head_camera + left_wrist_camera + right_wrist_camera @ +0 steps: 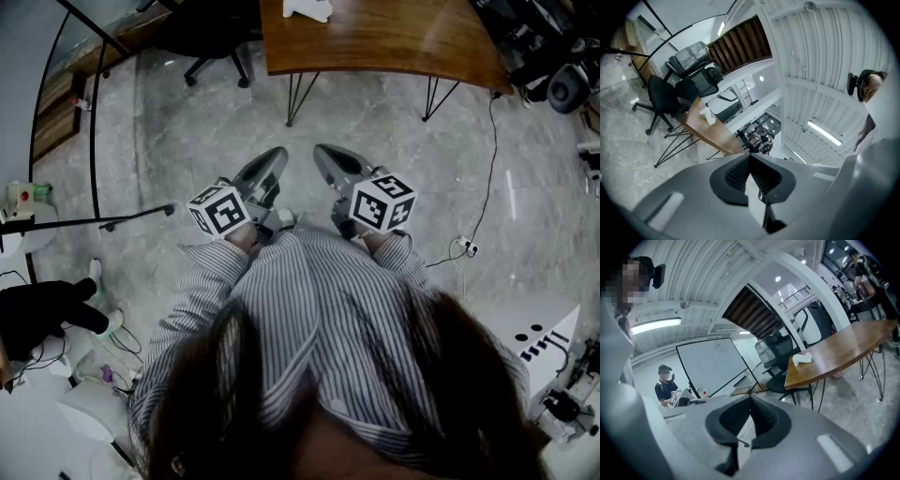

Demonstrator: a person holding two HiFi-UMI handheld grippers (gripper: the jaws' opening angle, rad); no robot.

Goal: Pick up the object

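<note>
Dark hair and a grey-and-white striped shirt [319,309] fill the bottom of the head view; the person stands with both tools held close to the chest.

Left gripper [272,161] is a grey two-jaw claw with a black-and-white marker cube. In its own view [750,158] the ribbed pads meet at the tip: closed, nothing between them. Right gripper [326,157] is the same build, and its view [750,400] also shows the pads pressed together, closed and empty.

Task thing: a small white crumpled object [307,8] lies on the curved brown wooden table with thin black metal legs [394,42]. It is ahead of both claw tips and well apart from them, with bare grey marble floor [375,122] between. The right gripper view shows it up and to the right of the jaws [802,358]. In the left gripper view it is up and to the left of the jaws [708,117], near a black office chair [661,98].

Step, as I judge it: pre-approach, nothing reached for yet. The next move calls for stepping toward the table, opening one claw wide, then lowering it around the white object before closing.

Writing: none readable. The cubes carry only square marker patterns, and no brand is visible.
</note>
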